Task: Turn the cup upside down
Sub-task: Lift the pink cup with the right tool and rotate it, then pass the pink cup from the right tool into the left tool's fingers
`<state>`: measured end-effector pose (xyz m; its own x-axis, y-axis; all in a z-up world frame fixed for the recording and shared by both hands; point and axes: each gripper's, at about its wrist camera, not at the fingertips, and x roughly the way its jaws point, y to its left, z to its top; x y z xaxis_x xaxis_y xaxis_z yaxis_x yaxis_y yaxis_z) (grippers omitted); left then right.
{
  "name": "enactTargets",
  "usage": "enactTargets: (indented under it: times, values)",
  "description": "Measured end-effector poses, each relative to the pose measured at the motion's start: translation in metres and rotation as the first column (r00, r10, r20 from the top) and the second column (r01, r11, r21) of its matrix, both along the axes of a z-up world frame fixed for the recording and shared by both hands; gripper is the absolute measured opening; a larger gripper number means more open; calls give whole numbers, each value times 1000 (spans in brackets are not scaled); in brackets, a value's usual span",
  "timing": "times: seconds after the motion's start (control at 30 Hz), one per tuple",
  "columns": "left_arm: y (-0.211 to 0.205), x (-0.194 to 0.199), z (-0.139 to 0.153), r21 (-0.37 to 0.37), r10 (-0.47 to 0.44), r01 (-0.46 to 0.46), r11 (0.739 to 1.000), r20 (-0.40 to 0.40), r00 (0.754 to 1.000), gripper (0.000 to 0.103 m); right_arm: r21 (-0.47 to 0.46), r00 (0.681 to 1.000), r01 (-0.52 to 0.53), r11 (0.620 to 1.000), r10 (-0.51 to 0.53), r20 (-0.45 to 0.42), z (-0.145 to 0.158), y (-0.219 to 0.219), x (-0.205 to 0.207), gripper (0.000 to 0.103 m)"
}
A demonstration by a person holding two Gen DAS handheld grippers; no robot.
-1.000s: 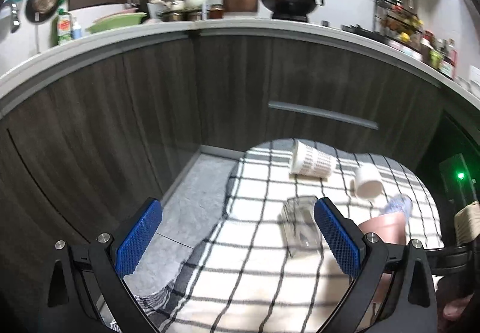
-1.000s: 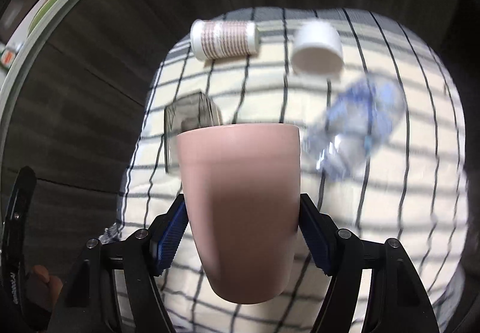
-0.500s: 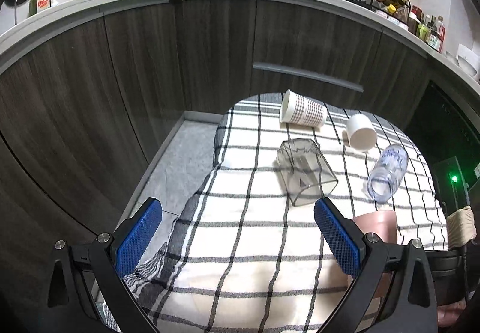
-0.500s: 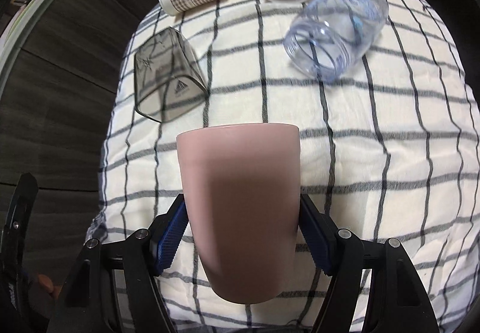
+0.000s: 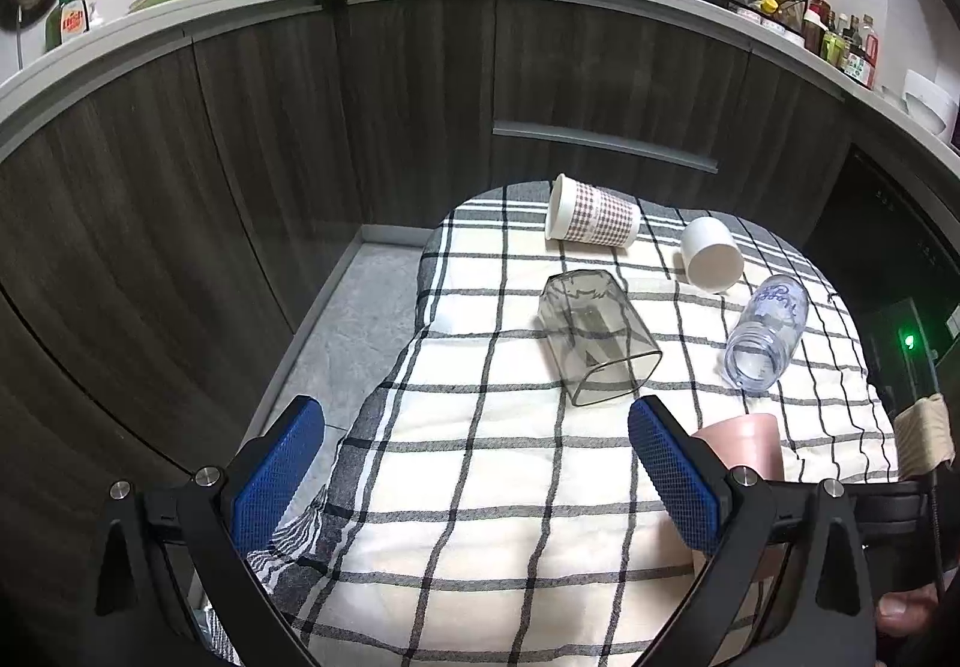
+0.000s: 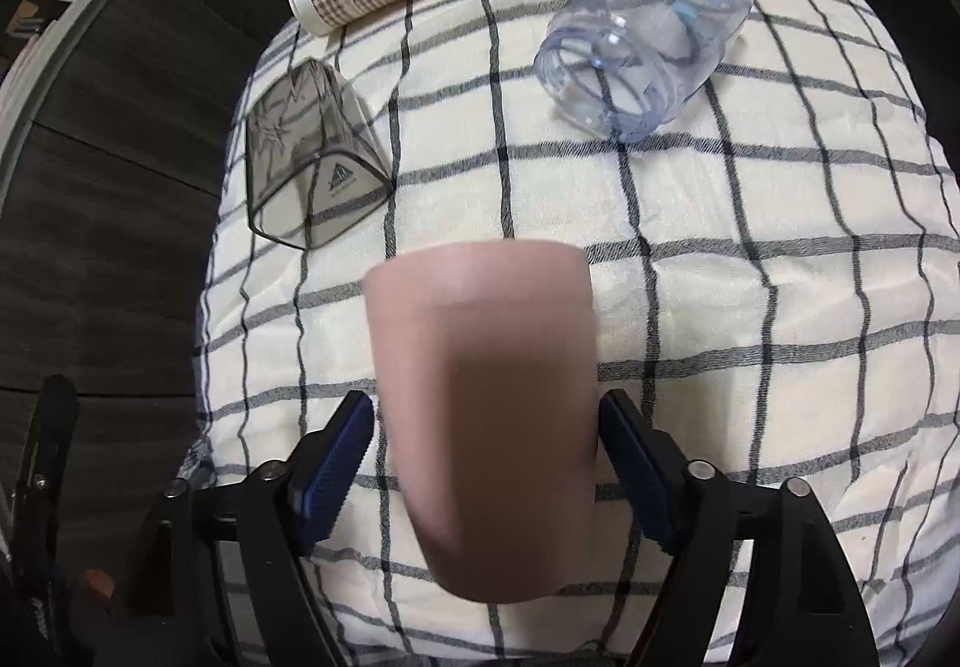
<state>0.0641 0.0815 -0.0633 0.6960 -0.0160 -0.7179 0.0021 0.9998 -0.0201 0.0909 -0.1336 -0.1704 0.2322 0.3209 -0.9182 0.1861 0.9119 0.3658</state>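
Pink is the cup (image 6: 480,415), and it sits right between the jaws of the right gripper (image 6: 486,451). A moment ago the blue pads were pressed tight on its sides. Now there is a thin gap on each side, most of all on the left, so the jaws look let go, or nearly. The cup stands with its wide mouth far from the jaws, down on the cloth (image 6: 750,367), and its round bottom close to the camera. I think that means the cup is already flipped and set down. What is left is to pull the gripper back without knocking it over.

The left gripper (image 5: 474,478) is wide open and holds nothing. It has risen, so more cloth shows ahead of its jaws. Past them lie a grey cup (image 5: 594,337), a clear jar (image 5: 765,337), a check cup (image 5: 591,220) and a white cup (image 5: 711,253), all on their sides.
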Motion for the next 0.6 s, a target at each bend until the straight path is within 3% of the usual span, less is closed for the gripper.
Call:
enactTargets:
  times: [0.33, 0.6]
  values:
    - [-31, -21, 8, -6, -38, 39, 999, 60, 997, 103, 62, 985, 7, 998, -18, 174, 39, -33, -28, 78]
    - [-69, -39, -2, -65, -17, 27, 998, 147, 989, 103, -28, 923, 154, 988, -134, 360, 68, -95, -71, 79]
